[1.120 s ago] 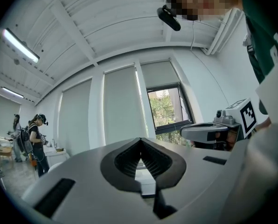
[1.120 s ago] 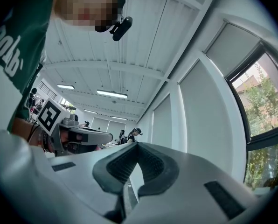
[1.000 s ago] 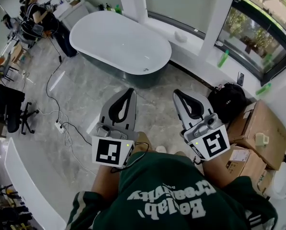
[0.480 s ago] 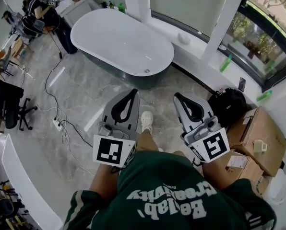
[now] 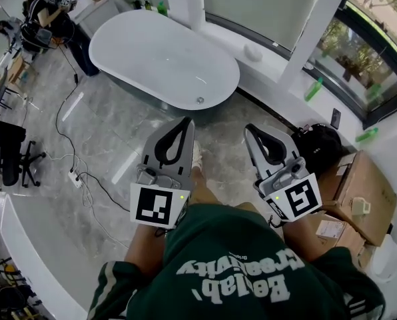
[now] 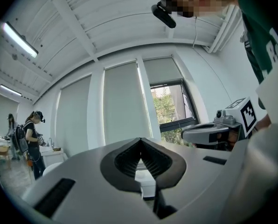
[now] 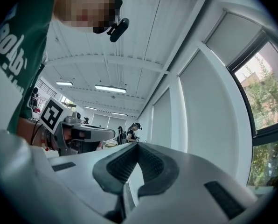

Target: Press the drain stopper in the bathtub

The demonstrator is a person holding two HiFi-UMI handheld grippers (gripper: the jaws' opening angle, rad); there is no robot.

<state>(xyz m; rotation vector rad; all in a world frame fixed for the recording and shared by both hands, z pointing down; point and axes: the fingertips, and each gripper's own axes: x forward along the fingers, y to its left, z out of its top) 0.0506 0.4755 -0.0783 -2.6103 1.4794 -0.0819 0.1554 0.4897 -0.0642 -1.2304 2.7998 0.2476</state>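
While the left hand-held gripper (image 5: 186, 121) and right hand-held gripper (image 5: 248, 128) were closed and empty, the approach seemed in hand, with reaching the drain stopper (image 5: 200, 100) in the far bathtub (image 5: 152, 52) next.

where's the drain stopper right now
In the head view the drain stopper sits low inside the white bathtub, at the end nearest the person, just ahead of the left gripper and apart from it.

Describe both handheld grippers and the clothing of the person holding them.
The left gripper and right gripper are light grey shells with black ribbed pads forming a teardrop opening. Each carries a white cube printed with a black square marker. The person wears a dark green sweatshirt with white lettering and white-striped sleeves.
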